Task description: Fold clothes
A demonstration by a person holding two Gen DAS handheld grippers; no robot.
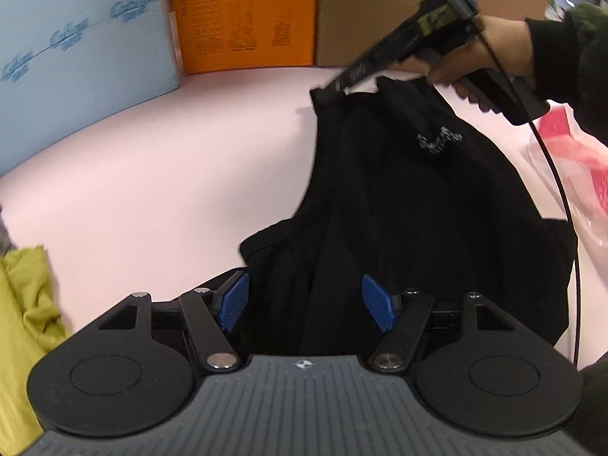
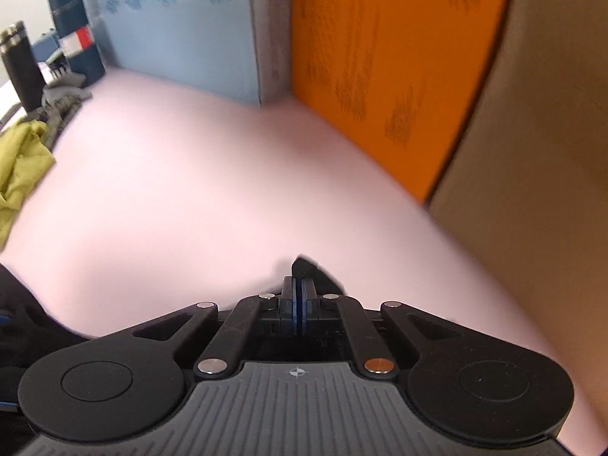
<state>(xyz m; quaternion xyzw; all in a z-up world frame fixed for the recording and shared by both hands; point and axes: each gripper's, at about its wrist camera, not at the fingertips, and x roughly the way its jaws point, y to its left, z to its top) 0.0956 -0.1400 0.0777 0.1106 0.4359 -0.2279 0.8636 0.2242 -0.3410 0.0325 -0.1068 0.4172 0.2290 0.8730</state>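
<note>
A black garment (image 1: pixel 410 205) with a small white print hangs lifted above the pink table (image 1: pixel 159 174). My left gripper (image 1: pixel 304 302) is open, its blue pads (image 1: pixel 231 302) standing on either side of the garment's lower folds. My right gripper (image 2: pixel 299 304) is shut on a corner of the black garment (image 2: pixel 304 268), which pokes out past the pads. In the left wrist view the right gripper (image 1: pixel 328 89) holds the garment's top corner up high, with the hand behind it.
A light blue box (image 1: pixel 76 53), an orange box (image 1: pixel 247 15) and a brown cardboard box (image 1: pixel 380 11) line the table's far side. A yellow-green cloth (image 1: pixel 22 311) lies at the left. A red and clear plastic bag (image 1: pixel 570 167) lies at the right. Dark bottles (image 2: pixel 22 68) stand far left.
</note>
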